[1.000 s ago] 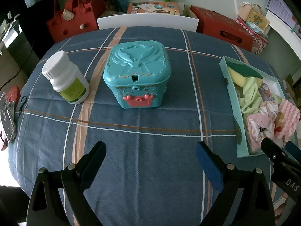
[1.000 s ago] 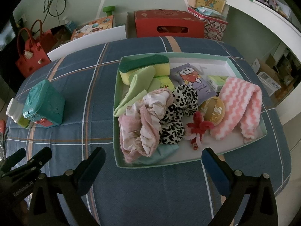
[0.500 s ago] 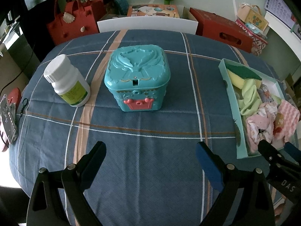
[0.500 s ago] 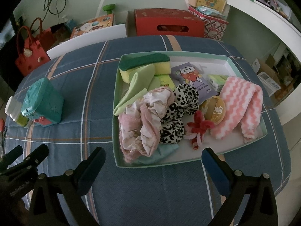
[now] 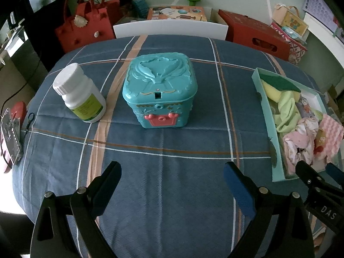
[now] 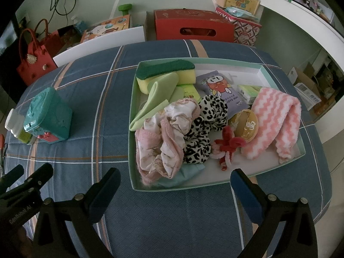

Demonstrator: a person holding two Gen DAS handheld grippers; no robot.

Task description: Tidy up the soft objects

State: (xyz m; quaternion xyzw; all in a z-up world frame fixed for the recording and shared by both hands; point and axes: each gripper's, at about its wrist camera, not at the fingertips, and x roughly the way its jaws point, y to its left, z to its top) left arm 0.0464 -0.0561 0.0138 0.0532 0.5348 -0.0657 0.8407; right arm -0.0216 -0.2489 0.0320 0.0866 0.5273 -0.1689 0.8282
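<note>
On the counter [image 5: 172,193], covered in blue plaid cloth, a shallow mint-green tray [image 6: 132,116] sits to the right side and holds the soft objects. Largest in it: pink-and-white striped fuzzy cloth [image 6: 277,118] at the right, draped toward the tray's right wall. Next, a crumpled pink floral cloth [image 6: 163,137] at the near left corner, touching a leopard-print scrunchie [image 6: 204,129] beside it. Behind these, a light green cloth [image 6: 159,94] lies folded against a yellow sponge with green top [image 6: 165,69] at the far left corner. Smaller: a red-and-pink pipe-cleaner toy [image 6: 228,146] near the tray's middle.

Teal lidded box [image 5: 160,90] stands upright mid-counter, well apart from the tray, lid closed. White bottle [image 5: 79,92] stands just to its left.

Left gripper [image 5: 172,180]: jaws wide apart, holding nothing, hovering over bare cloth in front of the teal box.
Right gripper [image 6: 175,183]: jaws wide apart, holding nothing, at the tray's near edge.
</note>
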